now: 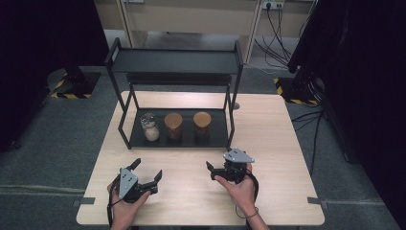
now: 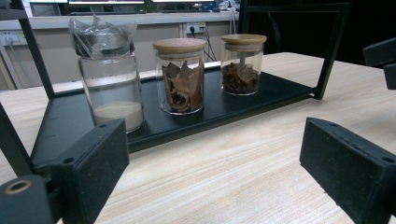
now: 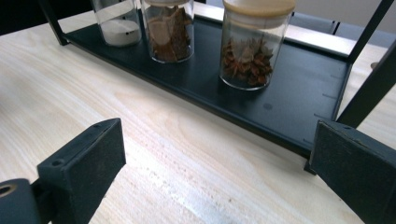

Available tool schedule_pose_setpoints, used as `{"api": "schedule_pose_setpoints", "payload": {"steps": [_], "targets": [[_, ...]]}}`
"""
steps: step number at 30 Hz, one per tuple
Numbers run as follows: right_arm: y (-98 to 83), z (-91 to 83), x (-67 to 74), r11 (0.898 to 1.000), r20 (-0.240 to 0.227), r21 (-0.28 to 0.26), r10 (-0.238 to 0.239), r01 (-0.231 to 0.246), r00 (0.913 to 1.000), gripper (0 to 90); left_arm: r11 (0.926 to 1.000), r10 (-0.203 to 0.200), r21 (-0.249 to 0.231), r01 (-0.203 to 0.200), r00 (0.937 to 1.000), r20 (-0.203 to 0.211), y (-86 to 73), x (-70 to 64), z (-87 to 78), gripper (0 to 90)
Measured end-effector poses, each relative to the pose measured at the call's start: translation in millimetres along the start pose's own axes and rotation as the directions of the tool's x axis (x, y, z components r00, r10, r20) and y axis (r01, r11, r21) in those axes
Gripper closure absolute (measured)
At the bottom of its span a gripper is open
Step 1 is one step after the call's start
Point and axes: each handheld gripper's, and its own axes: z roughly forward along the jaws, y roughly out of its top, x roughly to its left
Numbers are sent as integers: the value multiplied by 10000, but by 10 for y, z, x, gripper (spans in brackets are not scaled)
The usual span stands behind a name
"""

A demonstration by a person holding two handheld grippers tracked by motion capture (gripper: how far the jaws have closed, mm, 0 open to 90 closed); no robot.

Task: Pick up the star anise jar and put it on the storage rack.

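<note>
Left tool [image 1: 146, 175] wide, holding nothing, low over surface [image 1: 277, 143]. Right tool [image 1: 216, 168] also wide, nothing held. Ahead on rack lower shelf [image 1: 218, 139]: three jars upright in row. Right jar [image 1: 202, 124] straight ahead of right tool, nearest; contents probably star anise. Middle jar [image 1: 173, 125], white-powder jar [image 1: 150, 126] nearer left tool.

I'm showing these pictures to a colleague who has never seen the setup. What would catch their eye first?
Probably the three glass jars in a row on the bottom shelf of the black rack: a white-powder jar at the left, then a bark jar and a star-anise jar, both with wooden lids. Next, the left gripper and right gripper, both open, low over the wooden table in front of the rack.
</note>
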Motion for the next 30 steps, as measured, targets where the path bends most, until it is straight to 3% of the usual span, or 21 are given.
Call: {"api": "schedule_pose_setpoints", "payload": {"steps": [30], "targets": [[-245, -213, -115, 9984, -15, 192, 540, -540, 9985, 37, 10000, -1, -7, 1, 10000, -26, 0, -1, -1, 76]]}}
